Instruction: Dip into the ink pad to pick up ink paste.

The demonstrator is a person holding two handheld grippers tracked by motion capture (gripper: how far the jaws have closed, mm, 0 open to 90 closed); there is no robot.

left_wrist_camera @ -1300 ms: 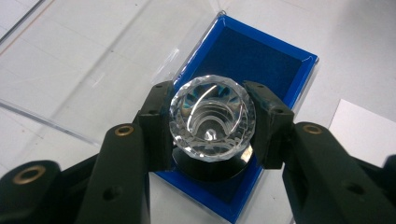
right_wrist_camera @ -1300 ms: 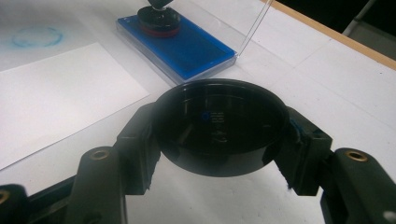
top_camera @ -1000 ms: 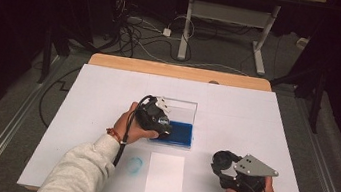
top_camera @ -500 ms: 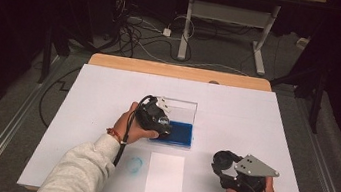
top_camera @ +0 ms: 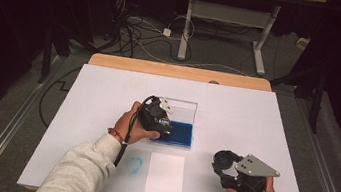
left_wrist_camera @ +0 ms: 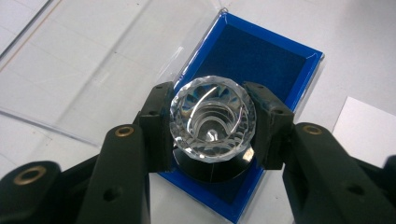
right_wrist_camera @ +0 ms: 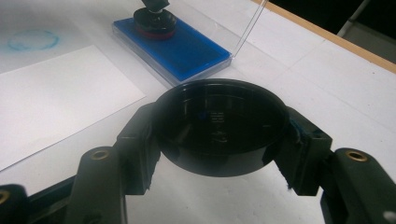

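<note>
A round stamp with a clear faceted knob (left_wrist_camera: 212, 119) stands on the blue ink pad (left_wrist_camera: 261, 56), its black base (left_wrist_camera: 212, 171) at the pad's near end. My left gripper (left_wrist_camera: 212, 125) is shut on the knob, one pad on each side; in the high view it (top_camera: 158, 117) hangs over the pad's left end (top_camera: 181, 134). My right gripper (right_wrist_camera: 219, 140) is shut on a round black cap (right_wrist_camera: 219, 123), held low over the table at the front right (top_camera: 224, 161). From there the stamp (right_wrist_camera: 155, 21) shows on the pad (right_wrist_camera: 191, 53).
The pad's clear lid (top_camera: 184, 109) stands open behind it. A white sheet of paper (top_camera: 165, 178) lies near the front edge, with a faint blue ring mark (top_camera: 135, 164) on the table cover to its left. A wooden table edge (top_camera: 177, 70) runs along the back.
</note>
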